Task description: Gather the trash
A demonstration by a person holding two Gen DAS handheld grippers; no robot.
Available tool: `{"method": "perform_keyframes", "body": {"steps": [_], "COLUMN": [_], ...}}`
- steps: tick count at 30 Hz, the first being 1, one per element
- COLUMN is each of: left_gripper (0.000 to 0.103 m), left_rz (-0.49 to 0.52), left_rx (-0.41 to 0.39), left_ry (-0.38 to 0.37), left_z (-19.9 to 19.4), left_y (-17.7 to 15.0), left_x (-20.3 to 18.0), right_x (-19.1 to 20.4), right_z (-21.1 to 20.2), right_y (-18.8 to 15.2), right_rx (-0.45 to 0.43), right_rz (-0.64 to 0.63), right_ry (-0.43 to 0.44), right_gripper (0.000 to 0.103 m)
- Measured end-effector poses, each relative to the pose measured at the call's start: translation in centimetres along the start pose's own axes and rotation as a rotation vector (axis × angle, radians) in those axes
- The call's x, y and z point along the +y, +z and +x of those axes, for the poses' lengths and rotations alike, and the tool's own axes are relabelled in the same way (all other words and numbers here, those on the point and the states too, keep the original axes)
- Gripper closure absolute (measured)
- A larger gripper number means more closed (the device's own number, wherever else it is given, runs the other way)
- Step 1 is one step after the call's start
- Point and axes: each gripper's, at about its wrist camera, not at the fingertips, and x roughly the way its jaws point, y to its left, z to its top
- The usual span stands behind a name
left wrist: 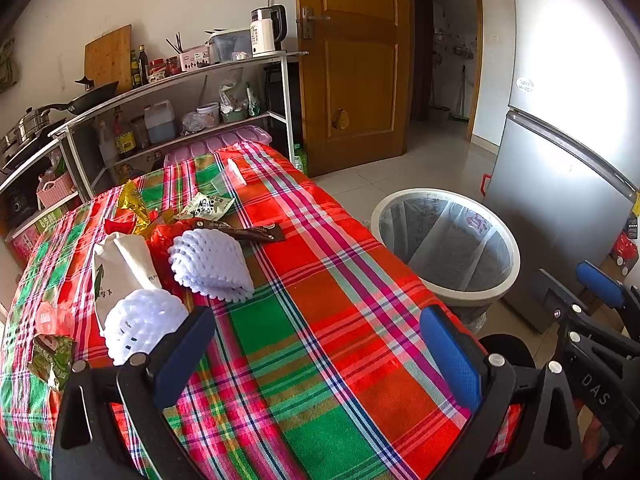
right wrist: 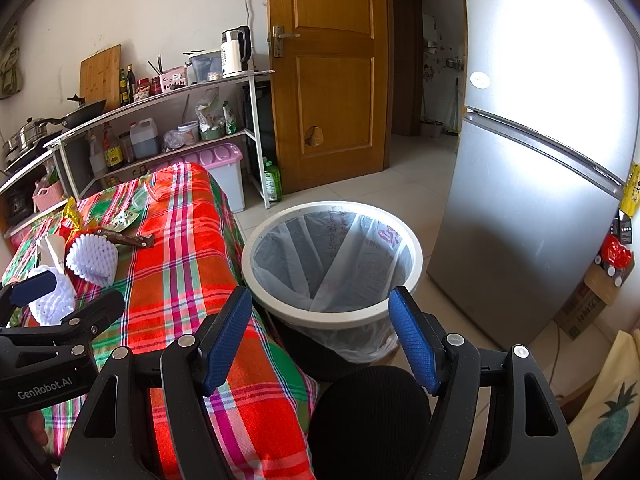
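Left hand-held gripper (left wrist: 316, 354) jaws wide apart, right hand-held gripper (right wrist: 320, 340) likewise

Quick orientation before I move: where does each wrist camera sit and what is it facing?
Left wrist: over the plaid table, facing the foam nets and wrappers; open left gripper frames it, right gripper at the edge.
Right wrist: at the table's corner, facing the trash bin; open right gripper, left gripper beside.
Shared: table, bin, fridge.

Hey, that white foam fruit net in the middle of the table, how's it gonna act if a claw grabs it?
The white foam net looks airy, so probably very light. Its open mesh should squash between the pads, not resist. Lying loose on the plaid cloth, it may slide when nudged.
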Motion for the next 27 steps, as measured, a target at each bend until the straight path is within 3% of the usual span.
{"method": "perform_keyframes", "body": {"steps": [12,21,27], "left_gripper": [0.0,0.0,0.0], "left_rz": [-0.028,-0.136,-0.262], "left_rx": [0.009,0.0,-0.005], "left_ry": [0.011,0.133,0.219], "left_z": [-1.2,-3.9,-5.5], "left_y": [-0.7,-2.7,-4.3], "left_x": [2.6,9.5,15.8], "right_x": [0.6,5.5,10.1], "right_z": [0.1,0.3,0.9], "right_y": [0.2,0.8,1.4], "right_rx": [-0.001,0.001,0.032], "right_rz": [0.001,-0.067,-0.12], "right_ry": [0.042,0.274,0.452], "right_gripper": [0.032,0.032,0.032]}}
